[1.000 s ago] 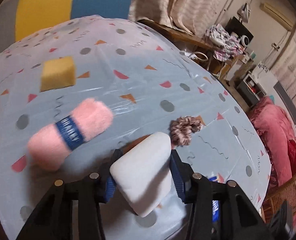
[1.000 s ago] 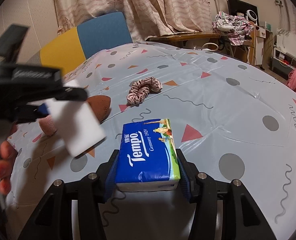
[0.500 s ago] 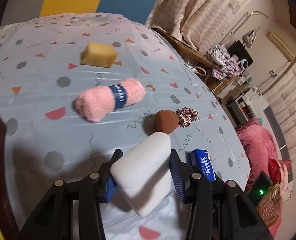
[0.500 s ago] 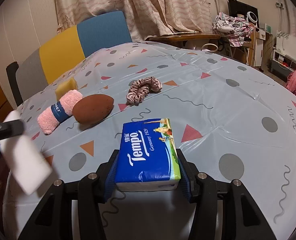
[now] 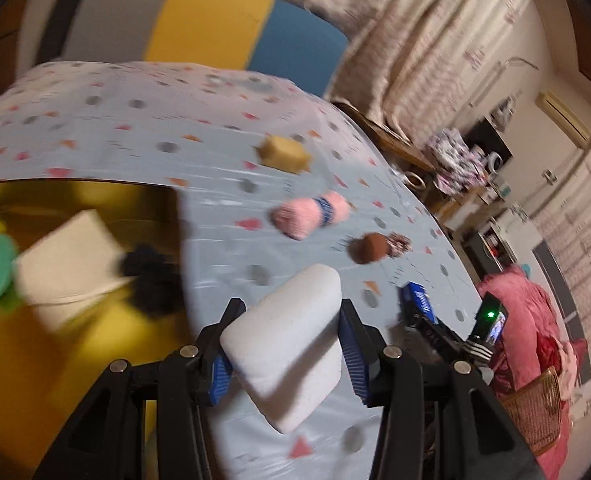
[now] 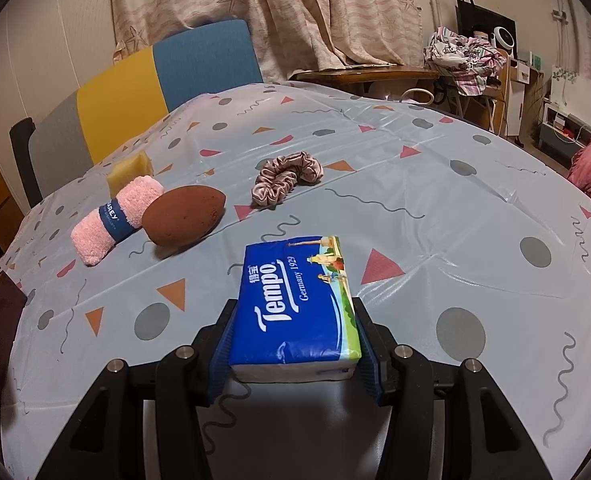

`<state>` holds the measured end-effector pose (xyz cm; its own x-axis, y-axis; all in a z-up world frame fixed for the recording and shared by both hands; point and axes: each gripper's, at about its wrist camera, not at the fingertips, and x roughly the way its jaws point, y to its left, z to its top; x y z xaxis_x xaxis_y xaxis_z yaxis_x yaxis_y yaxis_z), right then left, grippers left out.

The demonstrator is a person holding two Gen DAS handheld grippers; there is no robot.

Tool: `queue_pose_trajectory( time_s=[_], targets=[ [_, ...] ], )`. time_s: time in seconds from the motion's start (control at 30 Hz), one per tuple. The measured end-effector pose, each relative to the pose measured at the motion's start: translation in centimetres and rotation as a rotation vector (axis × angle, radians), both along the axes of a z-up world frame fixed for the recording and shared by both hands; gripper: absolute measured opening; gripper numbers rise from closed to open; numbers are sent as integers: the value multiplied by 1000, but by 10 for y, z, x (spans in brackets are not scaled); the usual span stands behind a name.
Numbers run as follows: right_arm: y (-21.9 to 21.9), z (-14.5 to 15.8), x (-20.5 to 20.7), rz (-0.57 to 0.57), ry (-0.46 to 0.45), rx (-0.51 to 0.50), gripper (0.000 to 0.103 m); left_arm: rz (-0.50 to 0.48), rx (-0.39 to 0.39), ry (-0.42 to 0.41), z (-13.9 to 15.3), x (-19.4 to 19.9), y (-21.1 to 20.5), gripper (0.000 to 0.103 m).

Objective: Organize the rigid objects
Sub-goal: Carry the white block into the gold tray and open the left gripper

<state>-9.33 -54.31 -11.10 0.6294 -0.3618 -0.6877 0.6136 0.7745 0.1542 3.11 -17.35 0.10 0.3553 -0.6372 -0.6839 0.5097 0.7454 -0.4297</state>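
Left gripper [image 5: 285, 336] squeezing white block [image 5: 291, 344], hanging past table's [image 5: 215, 184] left edge near yellow bin [image 5: 75, 320]; looking light, squishy

Right gripper [image 6: 295, 344] pinching tissue pack [image 6: 295, 300] sides near front edge; soft, slippery wrapper

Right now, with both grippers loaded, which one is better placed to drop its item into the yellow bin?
Left. The left gripper holds the white block right beside the yellow bin, which fills that view's left side. The right gripper holds the Tempo tissue pack over the table, with only a sliver of yellow at its view's edge.
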Motion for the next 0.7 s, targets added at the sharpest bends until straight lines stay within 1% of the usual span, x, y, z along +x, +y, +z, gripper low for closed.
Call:
queue_pose_trajectory(
  time_s=[0.1, 0.23, 0.33, 0.43, 0.6, 0.7],
  targets=[
    [1, 0, 1, -1, 9, -8, 53, 79, -10, 5, 4, 5, 44, 47],
    [3, 0, 2, -3, 17, -14, 53, 169, -11, 4, 4, 13, 93, 47],
    [3, 1, 3, -3, 22, -18, 53, 241, 2, 21, -3, 20, 127, 47],
    [4, 1, 4, -4, 30, -25, 53, 298, 10, 66, -17, 30, 154, 47],
    [6, 1, 5, -5, 48, -40, 53, 375, 76, 122, -44, 45, 182, 48],
    [7, 1, 6, -5, 57, -48, 53, 412, 140, 160, -56, 54, 189, 51]
  ],
)
